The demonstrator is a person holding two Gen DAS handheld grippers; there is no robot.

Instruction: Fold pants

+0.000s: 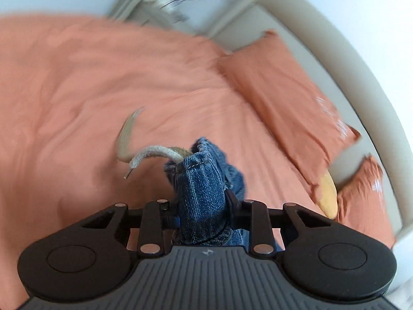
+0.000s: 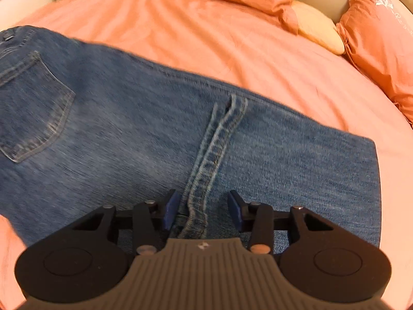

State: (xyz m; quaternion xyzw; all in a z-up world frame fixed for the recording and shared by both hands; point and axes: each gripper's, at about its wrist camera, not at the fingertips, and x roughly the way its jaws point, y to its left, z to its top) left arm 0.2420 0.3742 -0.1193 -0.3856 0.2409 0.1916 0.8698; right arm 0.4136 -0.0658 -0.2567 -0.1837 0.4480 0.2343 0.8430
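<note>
Blue jeans (image 2: 116, 118) lie flat across the orange bedspread (image 2: 232, 33), back pocket at the left and a doubled seam running toward the camera. My right gripper (image 2: 204, 206) is open just above the denim, its blue pads on either side of that seam. In the left wrist view my left gripper (image 1: 201, 206) is shut on a bunched piece of the jeans (image 1: 200, 180) and holds it above the bed. A beige belt (image 1: 152, 152) sticks out of the held denim and hangs to the left.
Orange pillows (image 1: 284, 98) and a small yellow cushion (image 1: 329, 193) lie along the beige headboard (image 1: 335, 59) on the right. The same pillows (image 2: 379, 41) and cushion (image 2: 320, 31) lie beyond the jeans in the right wrist view. The bedspread (image 1: 90, 90) stretches left.
</note>
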